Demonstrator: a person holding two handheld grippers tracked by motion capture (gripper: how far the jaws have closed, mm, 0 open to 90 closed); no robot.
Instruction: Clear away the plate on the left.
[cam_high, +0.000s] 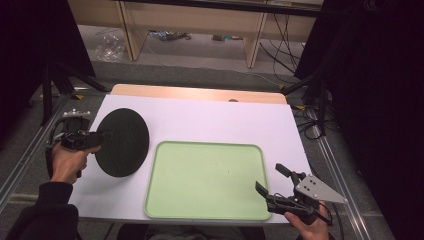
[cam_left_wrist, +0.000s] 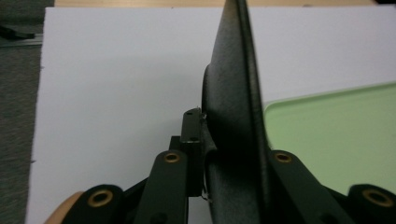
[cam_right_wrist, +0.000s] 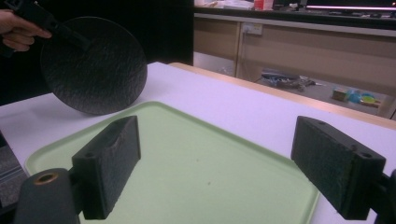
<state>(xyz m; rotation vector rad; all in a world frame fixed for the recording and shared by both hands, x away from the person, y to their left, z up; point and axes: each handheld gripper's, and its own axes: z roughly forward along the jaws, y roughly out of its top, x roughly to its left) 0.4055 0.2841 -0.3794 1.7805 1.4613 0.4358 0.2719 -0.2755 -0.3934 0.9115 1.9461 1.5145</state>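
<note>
Nearest the camera, the right tool (cam_high: 272, 180) hovers with jaws spread wide and empty by the near right corner of the pale green tray (cam_high: 205, 210) on the white bench (cam_high: 210, 120). At the left, the left tool (cam_high: 102, 135) clamps the rim of a black round plate (cam_high: 122, 142), held tilted above the bench just left of the tray.

black plate (cam_left_wrist: 236, 116) hiding right-hand claw pad, shelf clutter (cam_right_wrist: 352, 97) blurred

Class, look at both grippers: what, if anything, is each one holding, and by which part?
The left gripper grips the black round plate by its rim, tilted on edge. The right gripper is open and holds nothing.
</note>
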